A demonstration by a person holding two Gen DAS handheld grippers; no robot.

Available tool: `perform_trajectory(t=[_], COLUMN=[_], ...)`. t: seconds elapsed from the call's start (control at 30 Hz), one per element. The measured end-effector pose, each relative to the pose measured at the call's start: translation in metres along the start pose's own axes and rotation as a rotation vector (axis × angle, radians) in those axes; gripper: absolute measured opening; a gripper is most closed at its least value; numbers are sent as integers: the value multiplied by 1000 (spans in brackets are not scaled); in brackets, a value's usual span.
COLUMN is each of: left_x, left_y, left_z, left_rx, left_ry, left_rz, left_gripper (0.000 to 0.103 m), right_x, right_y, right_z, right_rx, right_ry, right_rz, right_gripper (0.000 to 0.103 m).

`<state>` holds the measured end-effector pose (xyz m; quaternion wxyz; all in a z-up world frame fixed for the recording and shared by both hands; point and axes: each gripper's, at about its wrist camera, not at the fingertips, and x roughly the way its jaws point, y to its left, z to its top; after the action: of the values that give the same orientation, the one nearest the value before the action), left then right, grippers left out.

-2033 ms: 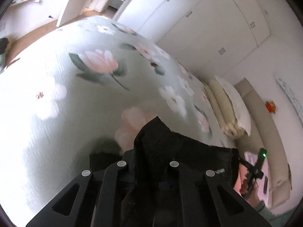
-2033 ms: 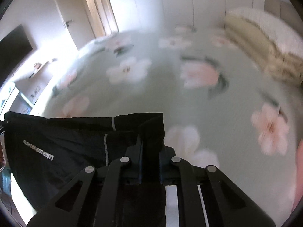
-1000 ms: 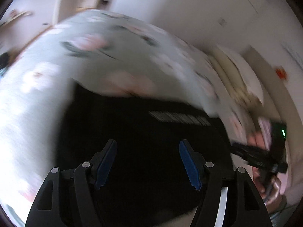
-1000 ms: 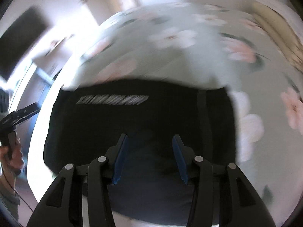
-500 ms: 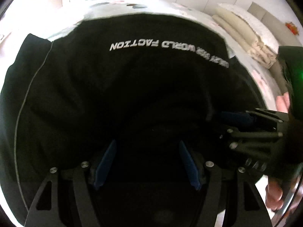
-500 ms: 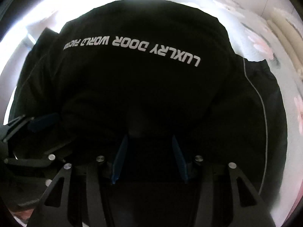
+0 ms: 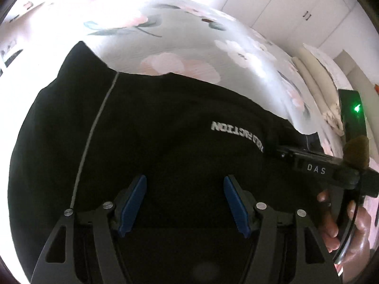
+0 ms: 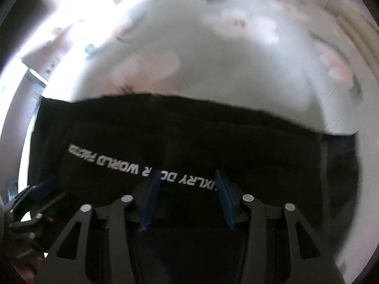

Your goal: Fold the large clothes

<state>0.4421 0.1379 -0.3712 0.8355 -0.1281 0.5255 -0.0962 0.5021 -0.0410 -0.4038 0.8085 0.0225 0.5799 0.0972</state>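
The black top (image 7: 165,142) lies flat on the bed (image 7: 189,37), on the near side, with the flowered cover showing past its far edge. Both claws are over it, and both are open with nothing in them. The left claw (image 7: 184,203) has its blue pads (image 7: 132,203) wide apart, with dark cloth right below and in front of them. The right claw (image 8: 187,198) is open too, with its pads (image 8: 223,198) apart just over the white words (image 8: 132,165) printed on the top. I cannot tell if either claw touches the cloth or only hangs just above it. The top runs long from side to side, across both claws, and the line of words runs the same way. In the left view the right claw (image 7: 308,163) comes in from the right side, near the end of the words, and part of a hand (image 7: 341,224) holds it. In the right view the left claw (image 8: 30,203) shows low at the left edge. So the two claws sit side by side along the long way of the top, each nearer to its own end. A thin pale line (image 7: 94,137) runs down the cloth on the left. I think the next fold needs each claw to go out to its own side and grab an edge there, since the middle of the top is flat and gives little to pinch. The right view is blurry, so the far edge is hard to see well.
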Motion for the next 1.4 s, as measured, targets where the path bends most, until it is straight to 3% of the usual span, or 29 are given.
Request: perform_trajectory(t=[0.1,0.2,0.3,0.47,0.53,0.6,0.73,0.87,0.97,1.0,1.1,1.23,1.4], left_x=[5,-2,-16,-51,-64,-66,-66,-75,-104,-111,-122,-107,-70], left_y=[-12,-11,-3,30,43,60,89,88,88,90,103,130,169], left_z=[-3,-6,-7,-25,-36,-46,-61,-59,-51,-50,-40,-35,-41], left_rx=[62,84,103,90,65,42,-53,-48,-21,-17,-17,-87,-217], left_ry=[-6,-9,2,11,15,40,38,43,25,31,68,133,190], left_rz=[67,53,33,49,40,84,55,71,-8,-25,-44,-68,-215], left_gripper=[70,70,70,70,71,71,70,70,71,71,78,78,78], right_x=[4,-6,-41,-92,-103,-106,-74,-86,-116,-124,-128,-105,-71], right_y=[3,-4,-25,-64,-80,-92,-99,-105,-120,-131,-154,-186,-213], right_z=[-1,-4,-15,-59,-81,-102,-139,-140,-140,-140,-141,-149,-164], right_rx=[-24,-15,32,88,115,125,91,145,194,213,237,283,384], right_ry=[-13,-25,-61,-137,-125,-102,30,11,-34,-35,-19,34,56], right_rz=[-26,26,100,101,95,105,-58,-40,38,57,76,148,273], right_gripper=[51,52,55,66,68,69,71,72,74,79,85,86,86])
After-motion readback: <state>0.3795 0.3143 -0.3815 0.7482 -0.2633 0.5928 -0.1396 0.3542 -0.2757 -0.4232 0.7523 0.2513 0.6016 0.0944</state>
